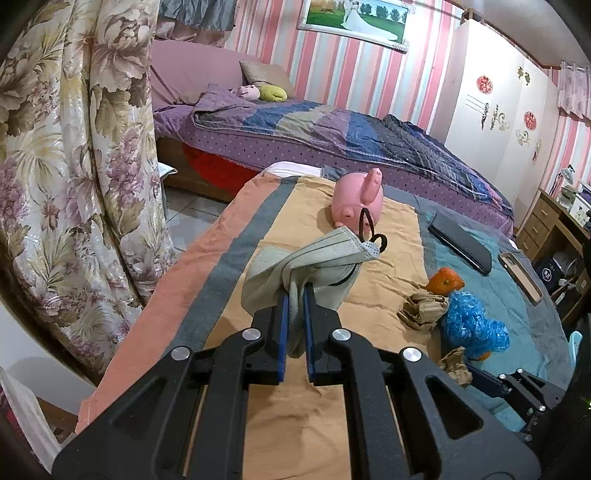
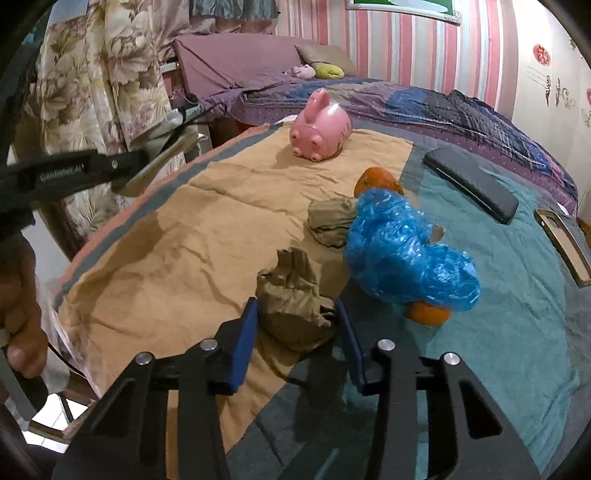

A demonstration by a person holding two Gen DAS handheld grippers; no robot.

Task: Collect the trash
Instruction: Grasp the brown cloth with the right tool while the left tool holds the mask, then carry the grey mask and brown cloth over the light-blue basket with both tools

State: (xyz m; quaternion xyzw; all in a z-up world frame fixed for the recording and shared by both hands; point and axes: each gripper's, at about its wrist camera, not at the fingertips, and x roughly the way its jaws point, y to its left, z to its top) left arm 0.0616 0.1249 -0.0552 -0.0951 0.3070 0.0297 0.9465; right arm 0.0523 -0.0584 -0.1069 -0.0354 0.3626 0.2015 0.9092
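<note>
A bedroom with pink-striped walls (image 1: pixel 343 70); a surface (image 2: pixel 155 266) draped in a tan, grey and teal cloth stands beside a bed (image 1: pixel 332 140) with a purple spotted cover, flowered curtains (image 1: pixel 74 147) hanging at nine o'clock and a white wardrobe (image 1: pixel 495 103) at two o'clock in the left wrist view; a framed picture (image 1: pixel 354 18) hangs above the bed.

The left gripper (image 1: pixel 295 295) has its fingers clamped together on a grey-green face mask (image 1: pixel 314 258), held above the cloth; beyond it, at twelve o'clock, a pink piggy bank (image 1: pixel 356 201) lies on its side.

The right gripper (image 2: pixel 295 314) is low over the surface, its blue-padded fingers (image 2: pixel 245 332) set either side of a crumpled brown paper wad (image 2: pixel 291 295); the pads look to be at the wad's edges, though a firm grip cannot be told.

At one o'clock from that wad, in the right wrist view, lie a second brown paper wad (image 2: pixel 328 221), a crumpled blue plastic bag (image 2: pixel 402 251) and orange peel (image 2: pixel 380 179), close together; more peel (image 2: pixel 428 314) shows under the bag; a dark flat case (image 2: pixel 472 184) and a phone (image 2: pixel 565 243) lie on the teal part toward two o'clock.

A hand (image 2: pixel 22 310) grips the left tool's handle at nine o'clock.
</note>
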